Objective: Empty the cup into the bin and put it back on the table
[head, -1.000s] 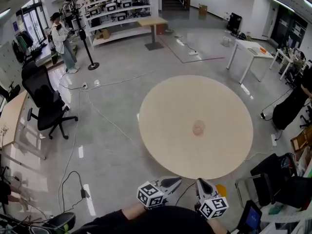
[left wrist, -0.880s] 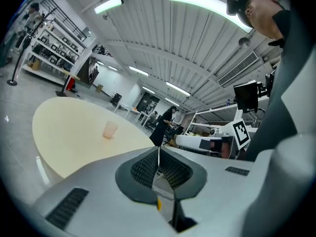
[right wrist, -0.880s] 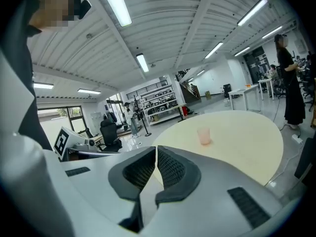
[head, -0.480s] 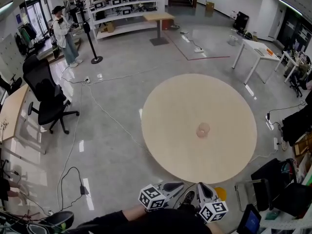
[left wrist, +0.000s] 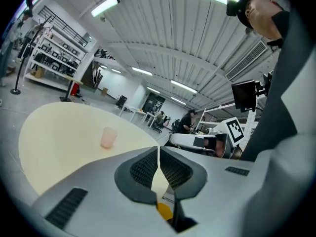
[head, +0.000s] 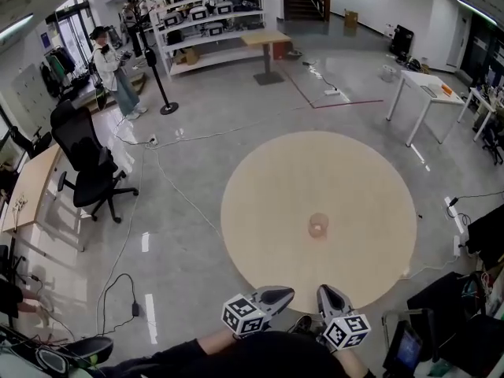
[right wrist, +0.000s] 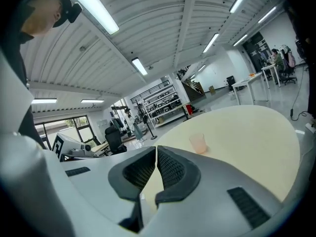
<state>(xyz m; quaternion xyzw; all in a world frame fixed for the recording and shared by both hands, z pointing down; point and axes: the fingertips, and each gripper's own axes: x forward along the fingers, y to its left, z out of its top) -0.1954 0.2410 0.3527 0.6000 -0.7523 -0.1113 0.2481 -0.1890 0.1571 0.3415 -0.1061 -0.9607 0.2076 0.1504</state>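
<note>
Cup [head: 318, 226] stands on the table [head: 260, 203], well beyond both closed jaws.

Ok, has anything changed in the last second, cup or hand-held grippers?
Nothing was taken hold of or let go. Only the head view swung slightly, so the table and cup sit a little lower in it. The cup still stands upright near the table's middle. The left hand-held gripper and right hand-held gripper stay shut and empty at the table's near side.

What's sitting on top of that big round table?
Only a small pinkish cup, upright near the middle of the round table. Its contents are too small to make out.
</note>
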